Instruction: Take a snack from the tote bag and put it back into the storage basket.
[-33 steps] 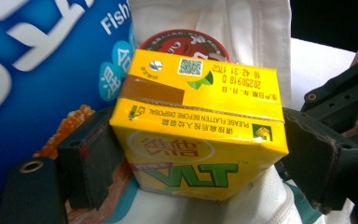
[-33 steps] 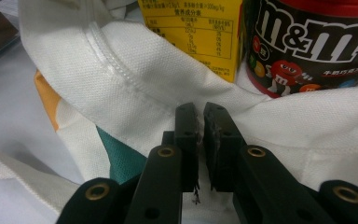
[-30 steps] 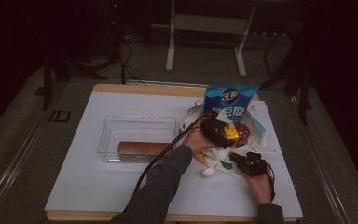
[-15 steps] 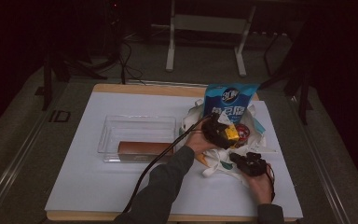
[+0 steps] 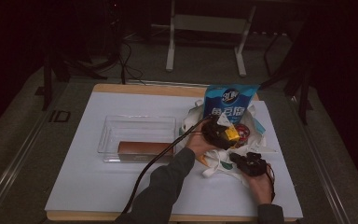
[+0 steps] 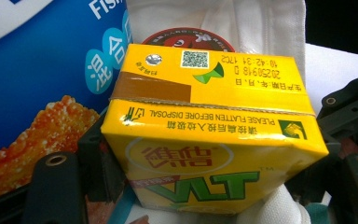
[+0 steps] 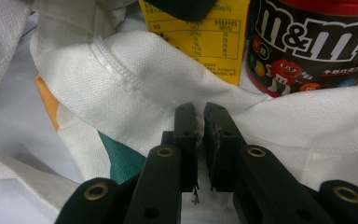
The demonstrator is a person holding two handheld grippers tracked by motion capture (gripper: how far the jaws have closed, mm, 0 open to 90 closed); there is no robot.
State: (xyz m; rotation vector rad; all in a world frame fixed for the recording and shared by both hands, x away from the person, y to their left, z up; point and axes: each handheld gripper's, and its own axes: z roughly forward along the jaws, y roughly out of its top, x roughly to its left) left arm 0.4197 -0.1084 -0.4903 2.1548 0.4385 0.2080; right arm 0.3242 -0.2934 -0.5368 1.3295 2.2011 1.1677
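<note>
The left gripper point(image 5: 224, 134) holds a yellow carton point(image 6: 209, 130) between its jaws, which stand wide on either side of it and have just been closing in; whether the pads press its sides cannot be told. The carton sits in the mouth of a white bag point(image 5: 256, 135) near the table's right edge, beside a blue snack pack point(image 5: 227, 103) that stands upright toward the far edge, and a dark candy tub point(image 7: 314, 42) with a red lid.

The right gripper point(image 7: 199, 122) has its jaws drawn together — pinched on the bag's stitched rim at the side nearest the person. In the high view it point(image 5: 249, 163) lies just short of the bag, toward the near right corner.

A white sheet point(image 5: 88, 186) covers the wooden table point(image 5: 135, 87). Left of the bag is a clear tray point(image 5: 137, 127) with a brown bar point(image 5: 144, 148) along its near wall — the left cable crosses its end. Beyond the table, a dim floor, loose cables and a grey stand point(image 5: 205, 23).
</note>
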